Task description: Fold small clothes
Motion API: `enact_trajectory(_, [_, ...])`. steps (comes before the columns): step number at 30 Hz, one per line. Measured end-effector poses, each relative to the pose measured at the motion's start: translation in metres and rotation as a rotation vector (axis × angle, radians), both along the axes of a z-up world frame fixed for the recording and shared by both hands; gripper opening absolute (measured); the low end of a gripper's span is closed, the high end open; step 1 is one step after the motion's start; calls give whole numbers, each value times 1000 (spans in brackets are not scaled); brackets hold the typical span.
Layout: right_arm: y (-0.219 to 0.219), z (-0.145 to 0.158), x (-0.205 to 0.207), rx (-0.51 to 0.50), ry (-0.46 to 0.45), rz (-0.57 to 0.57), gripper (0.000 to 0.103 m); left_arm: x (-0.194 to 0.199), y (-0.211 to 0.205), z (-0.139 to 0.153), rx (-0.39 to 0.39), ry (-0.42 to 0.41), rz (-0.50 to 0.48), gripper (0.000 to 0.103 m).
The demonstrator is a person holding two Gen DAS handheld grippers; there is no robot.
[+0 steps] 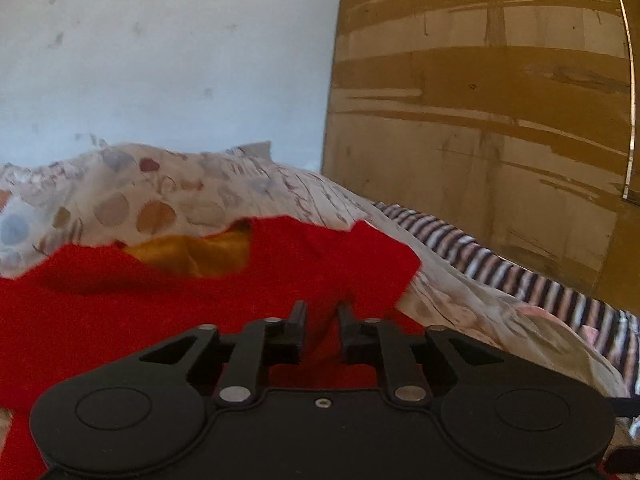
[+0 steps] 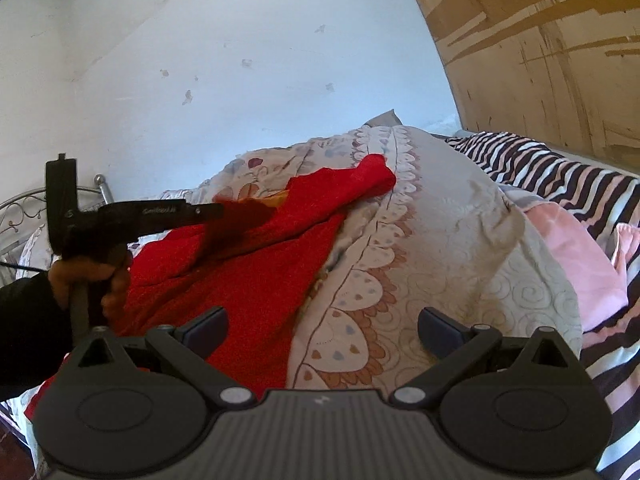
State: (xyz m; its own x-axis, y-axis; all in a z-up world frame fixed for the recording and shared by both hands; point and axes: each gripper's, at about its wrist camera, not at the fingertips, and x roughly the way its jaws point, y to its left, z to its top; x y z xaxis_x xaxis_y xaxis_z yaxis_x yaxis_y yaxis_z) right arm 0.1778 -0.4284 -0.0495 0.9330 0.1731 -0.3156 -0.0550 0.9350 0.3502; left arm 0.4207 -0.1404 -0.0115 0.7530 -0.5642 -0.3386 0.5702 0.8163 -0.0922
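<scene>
Red garment: spread over patterned quilt on bed. Left gripper: pinching a red fold. Right gripper: spread wide, empty, above quilt edge. Advised: lift evenly, carry fold across, keep edges aligned.

A bedroom in a home.
A bed fills the view, covered by a patterned quilt and a striped sheet, with a metal bedframe at one end, a scuffed white wall behind and a worn wooden panel beside it.
</scene>
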Motion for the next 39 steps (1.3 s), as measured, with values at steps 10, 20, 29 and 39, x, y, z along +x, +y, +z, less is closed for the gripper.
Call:
enact_trajectory(10, [3, 11, 5, -58, -26, 8, 103, -18, 61, 18, 2, 25, 84, 91])
enact_trajectory(20, [6, 39, 55, -89, -20, 61, 103, 21, 203, 7, 35, 73, 465, 99])
enact_trajectory(29, [50, 58, 165, -134, 52, 160, 103, 71, 270, -27, -214, 256, 486, 76])
enact_trajectory(39, [109, 39, 214, -319, 62, 278, 48, 97, 249, -16, -233, 379, 504, 12])
